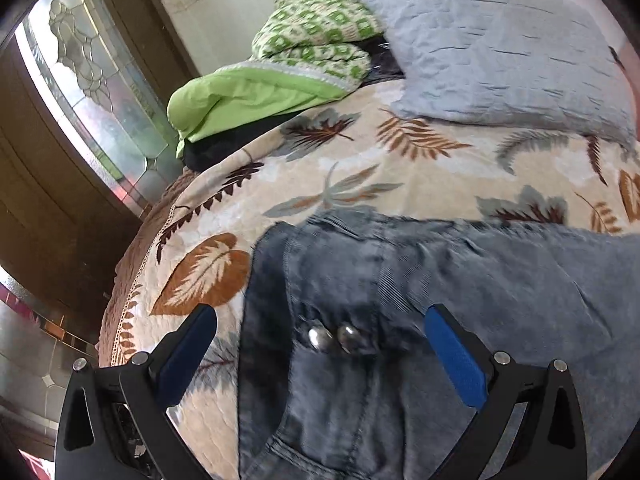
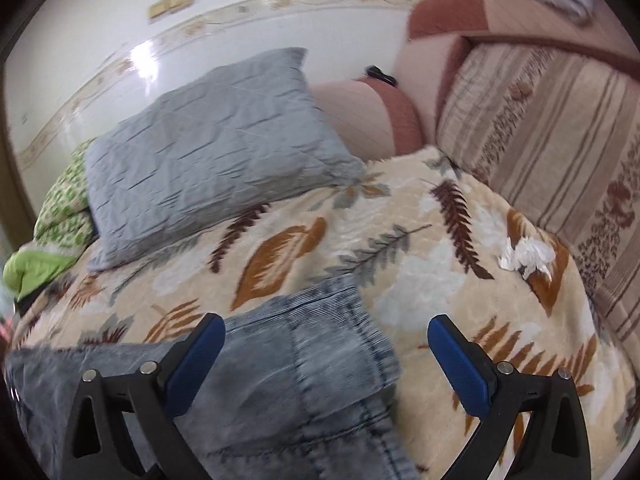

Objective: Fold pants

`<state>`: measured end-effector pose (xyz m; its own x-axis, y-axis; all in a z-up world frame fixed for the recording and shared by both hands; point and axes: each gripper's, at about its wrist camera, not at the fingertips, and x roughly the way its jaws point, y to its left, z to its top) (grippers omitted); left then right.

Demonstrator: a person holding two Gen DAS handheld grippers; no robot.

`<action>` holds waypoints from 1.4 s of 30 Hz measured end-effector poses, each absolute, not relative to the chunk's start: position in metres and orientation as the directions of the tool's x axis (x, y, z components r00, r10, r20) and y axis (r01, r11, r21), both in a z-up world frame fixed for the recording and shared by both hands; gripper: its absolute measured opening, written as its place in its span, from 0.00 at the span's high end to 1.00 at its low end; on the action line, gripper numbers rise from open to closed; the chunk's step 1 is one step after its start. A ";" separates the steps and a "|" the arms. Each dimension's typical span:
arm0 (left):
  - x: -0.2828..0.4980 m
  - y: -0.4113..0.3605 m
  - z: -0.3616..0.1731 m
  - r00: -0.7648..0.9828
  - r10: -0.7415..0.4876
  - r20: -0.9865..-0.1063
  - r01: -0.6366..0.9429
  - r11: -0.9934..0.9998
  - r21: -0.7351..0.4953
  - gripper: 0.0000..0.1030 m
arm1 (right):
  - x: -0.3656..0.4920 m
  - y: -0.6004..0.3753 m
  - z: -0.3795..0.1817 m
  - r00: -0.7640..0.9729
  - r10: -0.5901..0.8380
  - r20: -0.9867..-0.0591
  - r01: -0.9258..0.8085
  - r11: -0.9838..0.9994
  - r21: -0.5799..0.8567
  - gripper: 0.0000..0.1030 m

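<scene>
The blue jeans (image 1: 400, 320) lie flat on the leaf blanket (image 1: 360, 184) on the bed. The left gripper (image 1: 320, 320) and right gripper (image 2: 326, 328) hang over them, both spread wide, holding nothing. A gray pillow (image 2: 208, 168) sits behind.

The pants (image 1: 400, 300) are faded blue denim with two shiny metal buttons (image 1: 336, 338) — under them a plush leaf-print blanket (image 1: 360, 176). At twelve o'clock, a crinkled matt grey cloth pillow (image 1: 500, 52).
</scene>
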<state>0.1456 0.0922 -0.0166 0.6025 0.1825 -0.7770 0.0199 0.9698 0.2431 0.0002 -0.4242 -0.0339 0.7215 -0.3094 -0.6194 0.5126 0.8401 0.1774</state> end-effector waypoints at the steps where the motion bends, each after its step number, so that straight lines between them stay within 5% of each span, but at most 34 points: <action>1: 0.153 0.097 -0.016 0.593 0.189 -0.783 0.008 0.971 0.240 0.00 | 0.004 -0.435 -0.038 0.716 -0.300 -0.630 0.523 0.828 0.201 0.01; 13: 0.240 0.131 -0.033 0.431 0.174 -0.885 0.007 0.981 0.196 0.00 | 0.064 -0.482 -0.074 0.686 -0.147 -0.712 0.477 0.831 0.288 0.04; 14: 0.250 0.135 -0.034 0.410 0.181 -0.894 0.001 0.980 0.199 0.00 | 0.069 -0.482 -0.078 0.679 -0.134 -0.722 0.466 0.838 0.283 0.07; 16: 0.262 0.143 -0.034 0.393 0.191 -0.899 -0.024 0.980 0.198 0.00 | 0.077 -0.479 -0.086 0.662 -0.094 -0.744 0.440 0.852 0.284 0.33; 18: 0.274 0.150 -0.033 0.385 0.177 -0.906 -0.040 0.984 0.175 0.00 | 0.082 -0.476 -0.093 0.641 -0.054 -0.766 0.424 0.856 0.294 0.46; 22: 0.289 0.156 -0.040 0.352 0.151 -0.924 -0.061 0.988 0.138 0.12 | 0.082 -0.469 -0.096 0.637 -0.056 -0.769 0.412 0.868 0.278 0.62; 24: 0.295 0.157 -0.047 0.316 0.104 -0.943 -0.065 0.994 0.088 0.25 | 0.079 -0.468 -0.094 0.648 -0.051 -0.760 0.412 0.862 0.294 0.62; 36: 0.333 0.123 -0.092 0.133 -0.020 -0.991 -0.115 0.993 -0.035 0.28 | 0.075 -0.466 -0.097 0.649 -0.041 -0.760 0.428 0.845 0.320 0.63; 42: 0.339 0.119 -0.098 0.151 -0.016 -0.988 -0.112 0.993 -0.033 0.61 | 0.077 -0.467 -0.100 0.642 -0.030 -0.766 0.425 0.845 0.324 0.63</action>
